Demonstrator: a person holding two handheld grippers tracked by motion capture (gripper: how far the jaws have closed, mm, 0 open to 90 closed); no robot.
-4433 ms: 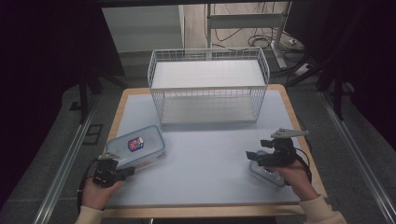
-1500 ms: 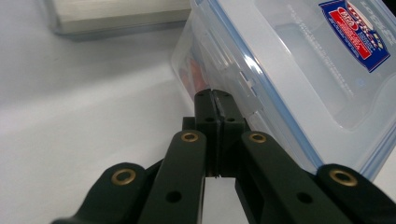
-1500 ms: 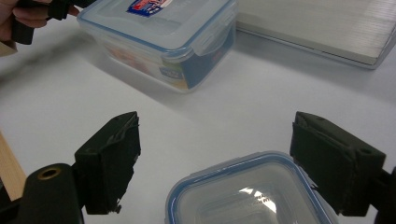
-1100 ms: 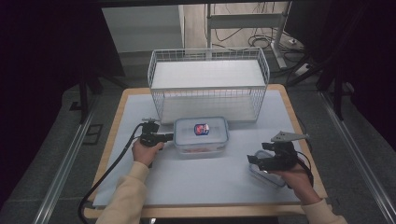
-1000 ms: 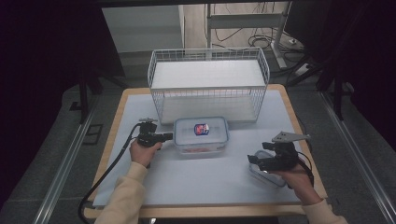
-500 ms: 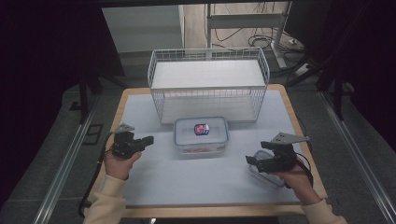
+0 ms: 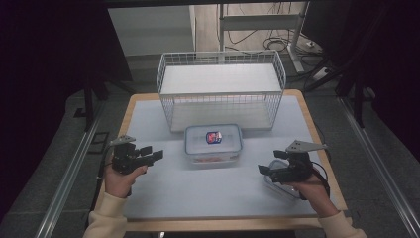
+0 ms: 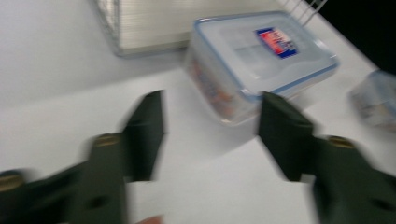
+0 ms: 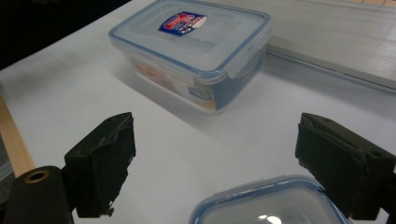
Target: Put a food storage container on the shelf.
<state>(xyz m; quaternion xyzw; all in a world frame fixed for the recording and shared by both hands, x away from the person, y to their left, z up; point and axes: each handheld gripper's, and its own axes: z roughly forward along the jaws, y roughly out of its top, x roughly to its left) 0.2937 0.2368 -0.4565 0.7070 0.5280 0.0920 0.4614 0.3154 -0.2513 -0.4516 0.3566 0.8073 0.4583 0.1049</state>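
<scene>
A clear plastic box with a blue-rimmed lid and a red and blue sticker (image 7: 213,144) stands mid-table, just in front of the wire basket (image 7: 221,89). My left gripper (image 7: 152,152) hovers left of the box, open and empty, its jaws pointing at it. In the left gripper view the box (image 8: 266,60) lies beyond the blurred gripper (image 8: 212,121). My right gripper (image 7: 265,171) is at the front right, open, over a smaller clear lidded box (image 7: 277,182). The right gripper view has that small box's lid (image 9: 266,205) low between the spread jaws of the gripper (image 9: 217,140), with the larger box (image 9: 196,51) farther off.
The white wire basket sits at the table's back centre, with its base (image 9: 336,37) close behind the larger box. The white table top (image 7: 163,193) has a wooden edge. Dark floor, rails and cables surround the table.
The left gripper carried the larger box from the front left to the middle, let go of it and drew back to the left. The right gripper has barely moved.
</scene>
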